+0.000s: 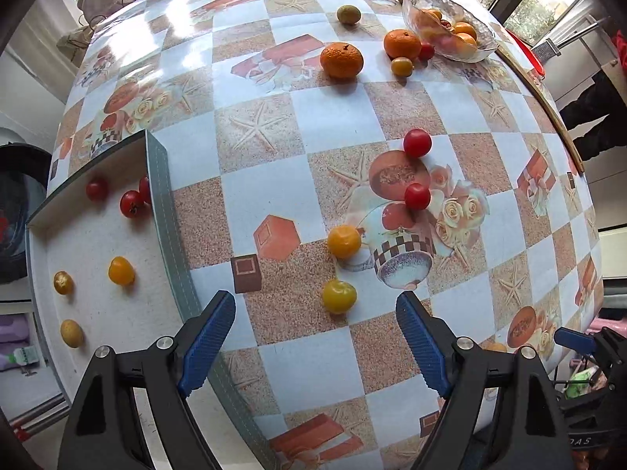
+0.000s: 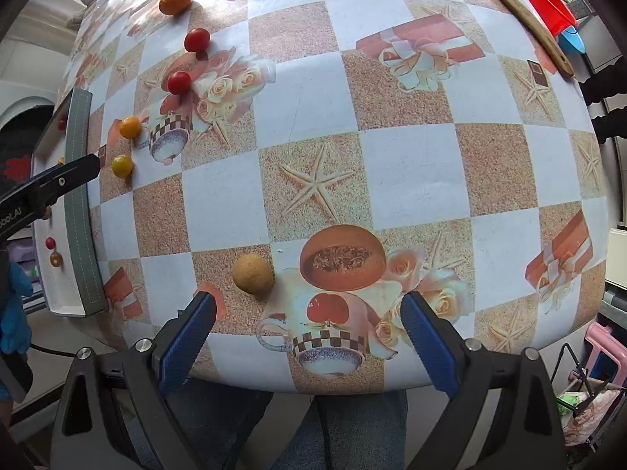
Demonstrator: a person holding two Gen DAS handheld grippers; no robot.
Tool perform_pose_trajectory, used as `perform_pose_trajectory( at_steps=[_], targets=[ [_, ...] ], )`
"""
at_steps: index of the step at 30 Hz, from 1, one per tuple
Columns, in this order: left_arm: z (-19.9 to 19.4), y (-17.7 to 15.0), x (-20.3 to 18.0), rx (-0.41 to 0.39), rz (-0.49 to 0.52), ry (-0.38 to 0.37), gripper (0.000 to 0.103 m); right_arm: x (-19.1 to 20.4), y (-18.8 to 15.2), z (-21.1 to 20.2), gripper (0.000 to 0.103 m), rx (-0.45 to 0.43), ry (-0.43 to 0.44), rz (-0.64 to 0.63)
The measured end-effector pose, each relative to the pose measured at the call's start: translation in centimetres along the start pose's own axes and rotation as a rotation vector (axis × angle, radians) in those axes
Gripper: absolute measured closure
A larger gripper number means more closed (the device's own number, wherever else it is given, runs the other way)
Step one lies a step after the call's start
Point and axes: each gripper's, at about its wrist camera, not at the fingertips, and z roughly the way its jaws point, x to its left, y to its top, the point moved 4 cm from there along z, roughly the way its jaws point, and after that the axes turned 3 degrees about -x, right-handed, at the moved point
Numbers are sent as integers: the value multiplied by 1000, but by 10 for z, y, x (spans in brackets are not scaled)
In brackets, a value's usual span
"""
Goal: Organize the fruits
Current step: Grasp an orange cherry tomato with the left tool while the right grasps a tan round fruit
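My left gripper is open and empty, just above the table, with a yellow cherry tomato between and slightly beyond its fingertips. An orange one and two red ones lie further on. A grey-edged tray at the left holds several small red and yellow fruits. Two mandarins lie far off. My right gripper is open and empty near the table's front edge, with a tan round fruit just beyond its left finger.
A glass bowl with fruit stands at the far right, with a green fruit and small tomatoes beside it. The tray also shows at the left in the right wrist view. A red bin stands beyond the table's far edge.
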Motion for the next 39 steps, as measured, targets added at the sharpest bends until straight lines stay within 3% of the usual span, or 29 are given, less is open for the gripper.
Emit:
perform_pose_trajectory(
  at_steps=[7, 10, 18, 22, 25, 27, 29, 33, 39],
  targets=[
    [19, 17, -15, -14, 41, 20, 18, -16, -14, -2, 7, -34, -22, 21],
    [26, 22, -18, -14, 50, 29, 19, -14, -15, -2, 13, -52, -11, 10],
    [36, 29, -23, -20, 63, 39, 19, 38, -11, 16, 34, -43, 2, -115],
    [44, 28, -25, -12, 52, 45, 19, 53, -14, 25, 37, -29, -44, -160],
    [51, 24, -20, 4, 51, 47, 31, 65, -19, 24, 49, -39, -55, -174],
    [52, 21, -17, -6, 56, 48, 36, 68, -20, 21, 68, -41, -61, -168],
    [51, 20, -19, -15, 62, 45, 45, 69, -20, 21, 76, -40, -52, -154],
    [47, 21, -25, -26, 71, 11, 79, 63, -13, 15, 76, -35, -26, -129],
    [32, 21, -16, -31, 21, -58, 80, 36, 4, -4, 76, -45, 29, -44]
  ],
)
